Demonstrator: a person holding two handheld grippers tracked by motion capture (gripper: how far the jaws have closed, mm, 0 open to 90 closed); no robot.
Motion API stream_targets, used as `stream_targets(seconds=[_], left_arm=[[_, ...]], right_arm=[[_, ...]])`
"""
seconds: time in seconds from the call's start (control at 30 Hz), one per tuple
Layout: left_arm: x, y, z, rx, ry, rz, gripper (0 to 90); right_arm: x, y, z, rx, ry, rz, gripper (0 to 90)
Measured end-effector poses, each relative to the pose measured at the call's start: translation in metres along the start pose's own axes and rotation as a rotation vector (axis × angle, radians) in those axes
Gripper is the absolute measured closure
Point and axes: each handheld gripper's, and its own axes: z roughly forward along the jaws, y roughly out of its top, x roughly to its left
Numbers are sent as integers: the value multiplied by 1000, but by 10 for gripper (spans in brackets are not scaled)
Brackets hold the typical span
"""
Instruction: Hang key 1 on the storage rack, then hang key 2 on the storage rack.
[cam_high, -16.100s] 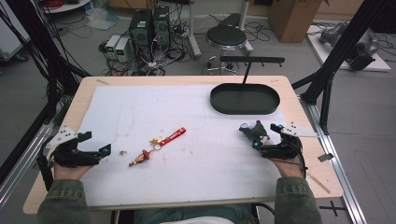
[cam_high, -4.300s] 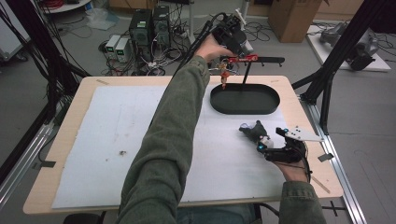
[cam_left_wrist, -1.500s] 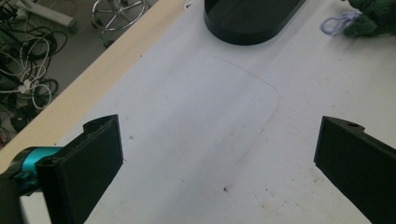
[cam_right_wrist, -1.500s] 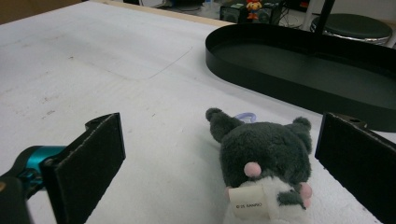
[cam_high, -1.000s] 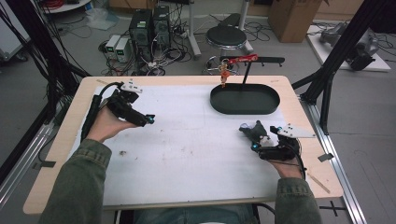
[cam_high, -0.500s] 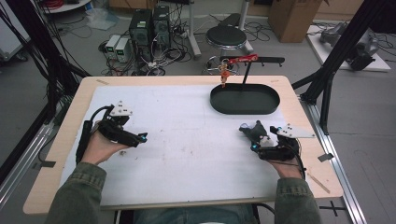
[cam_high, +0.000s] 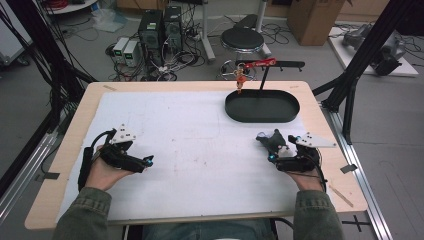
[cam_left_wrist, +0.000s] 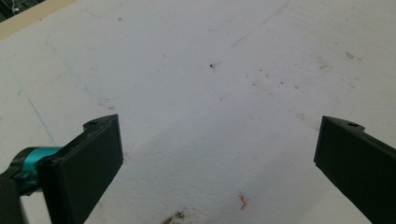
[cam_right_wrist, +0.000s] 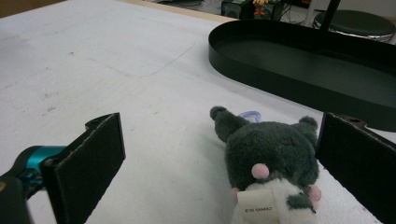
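Overhead, high view, counts: two grippers, one black oval tray (cam_high: 295, 107), one stand post rising from it, one red keychain (cam_high: 252, 66) hanging off the stand's arm, one dark plush toy (cam_high: 271, 141).
High view, left gripper (cam_high: 145, 162): rests on the white mat (cam_high: 200, 150) at the near left, nothing between its jaws.
High view, right gripper (cam_high: 271, 150): lies at the near right, the plush toy just at its tips.
High view, hard to read: the charm under the keychain is too small to make out.
Left gripper view, jaws: spread wide over bare mat, holding nothing.
Left gripper view, counts: one small orange scrap (cam_left_wrist: 243, 201), scattered dark specks.
Left gripper view, cut off: both jaws run out at the bottom edge.
Right gripper view, jaws: wide apart, the plush toy (cam_right_wrist: 273, 163) between them, close to the right-hand jaw; contact cannot be told.
Right gripper view, toy: grey, two ears, pink spots, one white tag, one lilac loop behind.
Right gripper view, tray (cam_right_wrist: 261, 65): beyond the toy, apart from it, cut by the right edge.
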Motion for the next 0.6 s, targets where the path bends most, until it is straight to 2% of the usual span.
stream_targets(seconds=[0.2,0.27,0.37,0.6], left_arm=[[-1,-14,-5,-28,-1,-14,17],[-2,-18,-6,-23,12,-8,17],[-2,-25,-9,-62,40,-13,17],[1,-39,-10,-58,27,-42,17]], right_arm=[[-1,0,2,14,1,3,4],[-1,0,2,20,3,7,4],[2,0,5,33,11,-10,3],[7,2,13,78,21,-38,3]])
